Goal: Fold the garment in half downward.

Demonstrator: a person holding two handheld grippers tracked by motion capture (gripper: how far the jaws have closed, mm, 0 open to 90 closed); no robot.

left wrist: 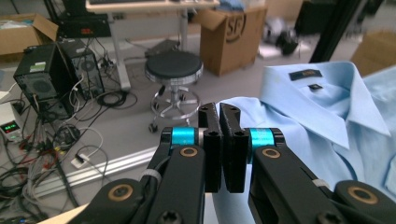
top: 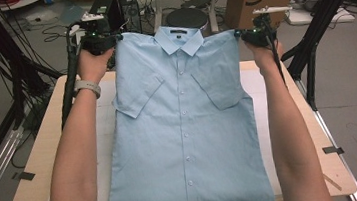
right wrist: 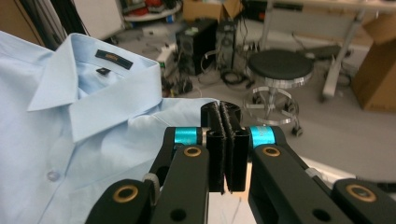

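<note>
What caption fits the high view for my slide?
Both grippers, left and right, shut on the shoulders of a light blue shirt, holding it up over the table.

Both bare forearms stretched forward and up, well apart. The left claw and the right claw were raised level with each other, jaws pressed together; a watch circled the left wrist.

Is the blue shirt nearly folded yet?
Not yet. Done: the shirt is buttoned and both sleeves are tucked in across the front. In hand: the left gripper and right gripper pinch its shoulders, holding the top up off the table. Left: probably folding the body.
</note>
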